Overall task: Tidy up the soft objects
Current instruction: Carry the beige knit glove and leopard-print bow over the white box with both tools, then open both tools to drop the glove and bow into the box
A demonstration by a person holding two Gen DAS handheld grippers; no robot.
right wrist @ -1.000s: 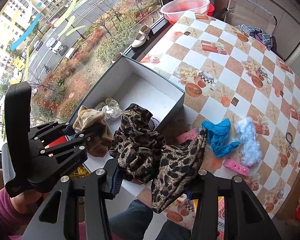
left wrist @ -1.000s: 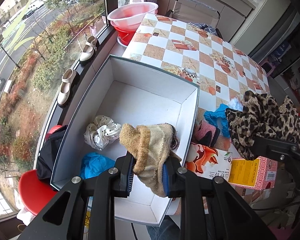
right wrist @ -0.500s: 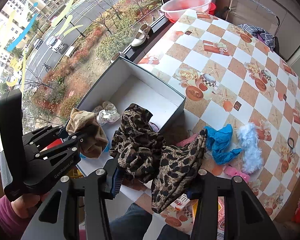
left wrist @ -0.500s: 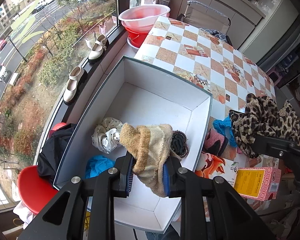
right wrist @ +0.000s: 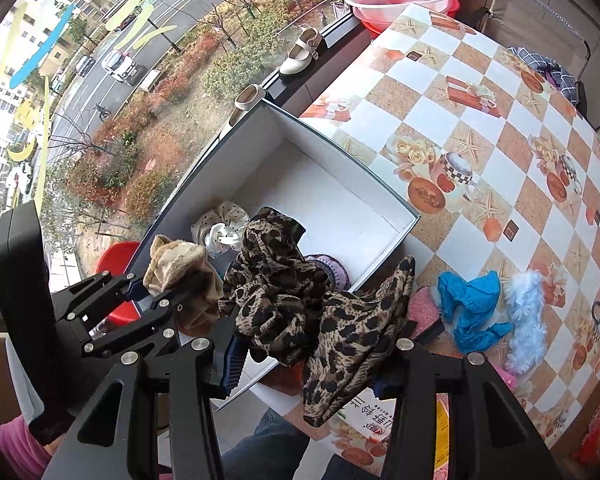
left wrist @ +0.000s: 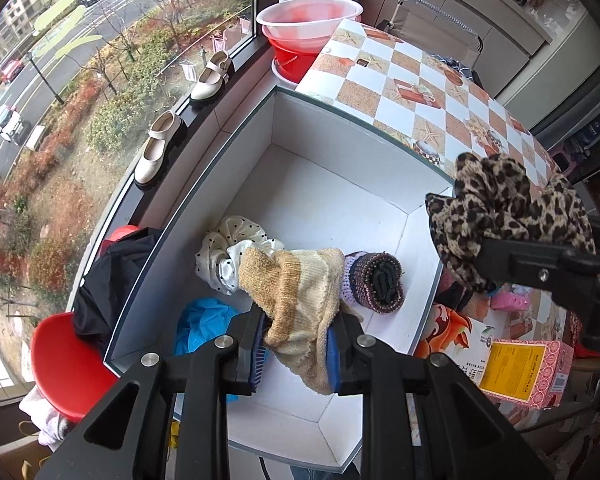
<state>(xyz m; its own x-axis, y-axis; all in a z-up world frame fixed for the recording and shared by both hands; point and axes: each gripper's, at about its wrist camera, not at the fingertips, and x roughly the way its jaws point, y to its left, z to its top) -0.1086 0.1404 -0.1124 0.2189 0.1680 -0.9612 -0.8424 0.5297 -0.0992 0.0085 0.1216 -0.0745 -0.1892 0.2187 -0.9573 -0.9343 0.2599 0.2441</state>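
I count three items already in the white cardboard box [left wrist: 340,184]. My left gripper [left wrist: 296,344] clamps a beige knit sock [left wrist: 296,288] over it; my right gripper [right wrist: 308,360] grips a leopard-print fabric scrunchie [right wrist: 300,296] at its rim. The blue cloth [right wrist: 472,308] and fluffy pale-blue scrunchie [right wrist: 526,316] remain on the checkered tablecloth [right wrist: 480,128].

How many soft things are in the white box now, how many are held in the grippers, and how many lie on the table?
In the box: 3 (polka-dot scrunchie, purple knit roll, blue cloth)
Held: 2 (beige knit sock, leopard cloth)
On the table: 3 (blue cloth piece, fluffy white piece, pink pad)
Total: 8
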